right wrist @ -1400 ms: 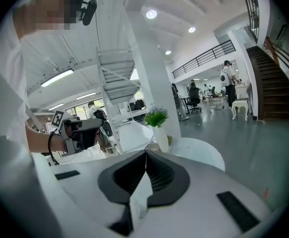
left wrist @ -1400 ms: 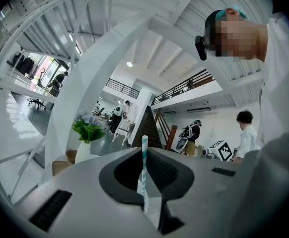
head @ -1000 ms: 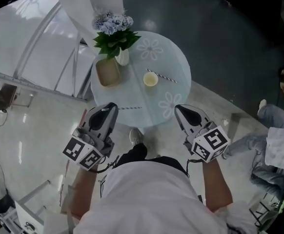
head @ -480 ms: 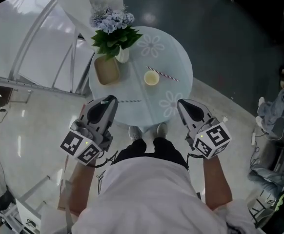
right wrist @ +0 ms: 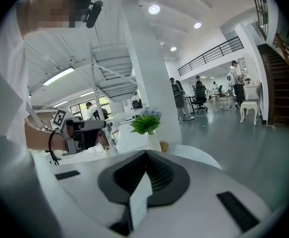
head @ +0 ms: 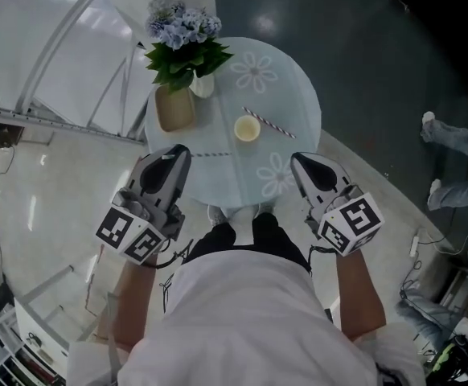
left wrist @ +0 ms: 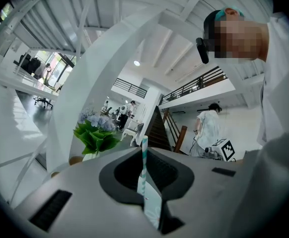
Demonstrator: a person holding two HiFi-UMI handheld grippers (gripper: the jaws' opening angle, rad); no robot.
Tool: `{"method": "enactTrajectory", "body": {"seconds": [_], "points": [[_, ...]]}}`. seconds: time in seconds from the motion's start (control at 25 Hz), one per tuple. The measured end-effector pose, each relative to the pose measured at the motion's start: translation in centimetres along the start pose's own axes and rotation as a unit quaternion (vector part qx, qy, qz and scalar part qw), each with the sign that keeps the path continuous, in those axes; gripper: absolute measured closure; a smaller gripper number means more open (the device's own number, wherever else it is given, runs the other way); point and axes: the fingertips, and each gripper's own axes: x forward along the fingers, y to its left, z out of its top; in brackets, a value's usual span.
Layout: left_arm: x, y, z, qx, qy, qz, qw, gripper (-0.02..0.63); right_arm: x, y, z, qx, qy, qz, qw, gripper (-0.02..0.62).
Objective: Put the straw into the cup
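A small yellow cup (head: 248,129) stands near the middle of the round glass table (head: 290,87). Just right of the cup, a red-and-white striped straw (head: 268,124) lies flat on the glass. My left gripper (head: 182,149) hovers at the table's near left edge, shut on a second striped straw (head: 211,154) that sticks out to the right over the glass. In the left gripper view this straw (left wrist: 143,155) stands between the closed jaws. My right gripper (head: 297,159) is at the near right edge, shut and holding nothing.
A potted plant with blue flowers (head: 182,43) stands at the table's far left, with a brown square box (head: 174,108) in front of it. White slanted beams (head: 73,63) run along the left. A person's legs (head: 459,147) are at the right edge.
Both grippers have moved forward towards the table, and the left one has carried its straw further over the glass. The seated person at the right has shifted away.
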Motion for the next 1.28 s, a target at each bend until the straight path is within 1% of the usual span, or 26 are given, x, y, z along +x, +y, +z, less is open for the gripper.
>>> {"method": "enactTrajectory", "body": {"seconds": [0.2,0.44,0.64,0.88,1.28], "points": [[2.4,0.4,-0.1,0.0,-0.005,0.033,0.9995,0.568,1.2,-2.5,0.2,-0.012,0.01,0.032,0.999,0.574],[5.2,1.3,-1.3,-0.009,0.0,0.07,0.9975,0.568,2.6,-5.4,0.5,-0.016,0.02,0.059,0.998,0.574],[7.1,2.5,-2.8,-0.024,0.001,0.098,0.9949,0.568,3.9,-7.4,-0.3,-0.028,0.04,0.071,0.996,0.574],[8.7,4.5,-5.2,-0.043,0.006,0.124,0.9914,0.568,5.1,-9.0,-1.6,-0.025,0.059,0.083,0.994,0.574],[10.8,7.4,-10.4,-0.072,0.02,0.146,0.9865,0.568,6.0,-10.7,-4.5,-0.015,0.085,0.084,0.993,0.574]]}}
